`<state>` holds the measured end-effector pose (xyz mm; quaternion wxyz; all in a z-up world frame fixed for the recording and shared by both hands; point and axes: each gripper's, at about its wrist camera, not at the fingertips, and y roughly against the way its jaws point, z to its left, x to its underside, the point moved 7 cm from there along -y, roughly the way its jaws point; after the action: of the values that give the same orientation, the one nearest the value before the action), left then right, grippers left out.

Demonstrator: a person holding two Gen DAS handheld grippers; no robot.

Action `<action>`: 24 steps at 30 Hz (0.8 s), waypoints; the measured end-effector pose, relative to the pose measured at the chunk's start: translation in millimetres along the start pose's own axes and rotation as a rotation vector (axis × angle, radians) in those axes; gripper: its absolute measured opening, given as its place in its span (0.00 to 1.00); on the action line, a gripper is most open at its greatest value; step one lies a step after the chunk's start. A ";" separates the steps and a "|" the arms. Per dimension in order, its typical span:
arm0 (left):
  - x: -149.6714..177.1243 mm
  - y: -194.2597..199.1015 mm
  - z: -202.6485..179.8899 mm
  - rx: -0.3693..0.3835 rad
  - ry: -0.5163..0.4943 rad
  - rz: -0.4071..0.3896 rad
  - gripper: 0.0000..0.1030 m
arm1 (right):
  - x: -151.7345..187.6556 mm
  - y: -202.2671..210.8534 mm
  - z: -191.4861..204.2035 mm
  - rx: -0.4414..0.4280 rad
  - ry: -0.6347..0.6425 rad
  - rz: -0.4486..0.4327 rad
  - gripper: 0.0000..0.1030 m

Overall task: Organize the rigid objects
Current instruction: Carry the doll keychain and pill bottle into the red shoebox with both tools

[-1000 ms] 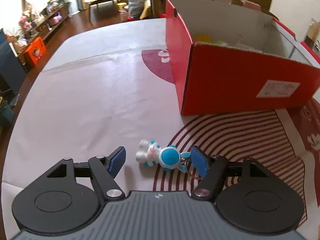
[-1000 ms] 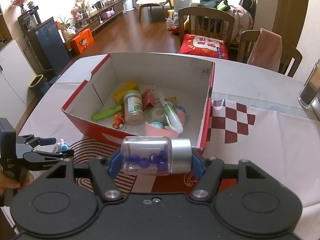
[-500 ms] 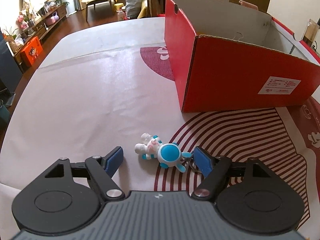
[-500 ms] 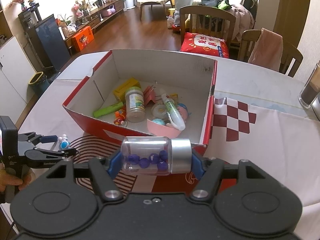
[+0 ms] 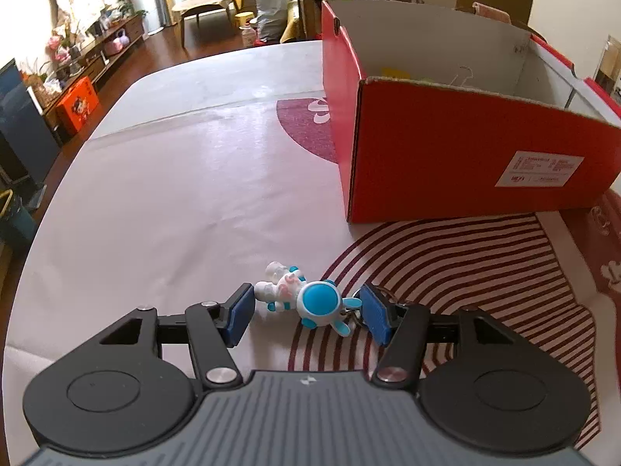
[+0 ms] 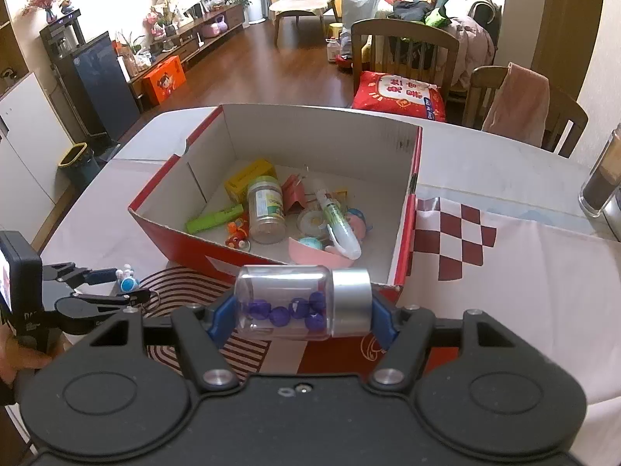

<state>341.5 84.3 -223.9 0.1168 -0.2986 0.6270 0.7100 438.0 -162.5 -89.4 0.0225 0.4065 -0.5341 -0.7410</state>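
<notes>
While my left gripper (image 5: 306, 312) had just been closing, its pads stood apart around the astronaut keychain (image 5: 300, 299), lying near the table's (image 5: 163, 202) near edge on the striped mat (image 5: 465, 264). My right gripper (image 6: 304, 312) clamped a clear jar (image 6: 302, 301) of purple beads. Beyond it sat the red box (image 6: 403, 233), well stocked, toward the far edge.

- Blue-and-white astronaut keychain figure (image 5: 300, 298): lying on its side on the cloth, lower centre of left view.
- Clear vial (image 6: 302, 302), silver cap, purple beads inside: horizontal, lower centre of right view.
- Red box (image 6: 403, 233): open, holding assorted items.
</notes>
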 end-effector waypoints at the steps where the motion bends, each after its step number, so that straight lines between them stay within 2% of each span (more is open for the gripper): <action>1: -0.9 3.1 0.3 0.005 0.011 -0.004 0.57 | -0.4 0.7 -0.1 0.000 0.000 -0.001 0.66; 8: -23.3 43.9 -6.0 0.064 0.074 -0.054 0.57 | -8.6 6.6 -0.4 -0.005 0.006 -0.028 0.66; 13: -52.3 80.8 -12.5 0.110 0.103 -0.125 0.57 | -17.1 9.6 -0.9 -0.004 0.014 -0.045 0.66; 17: -82.8 112.6 -23.2 0.132 0.069 -0.209 0.57 | -24.9 9.4 -1.0 -0.002 0.022 -0.055 0.66; 21: -110.7 122.3 -37.8 0.151 0.024 -0.242 0.58 | -33.8 4.3 -2.1 0.003 0.025 -0.060 0.66; 24: -127.6 115.6 -48.2 0.149 0.001 -0.240 0.58 | -39.5 -1.8 -1.8 0.010 0.032 -0.057 0.66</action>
<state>393.8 43.1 -57.9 0.2223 -0.3622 0.6380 0.6421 466.2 -144.7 -68.1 0.0081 0.4335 -0.5254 -0.7321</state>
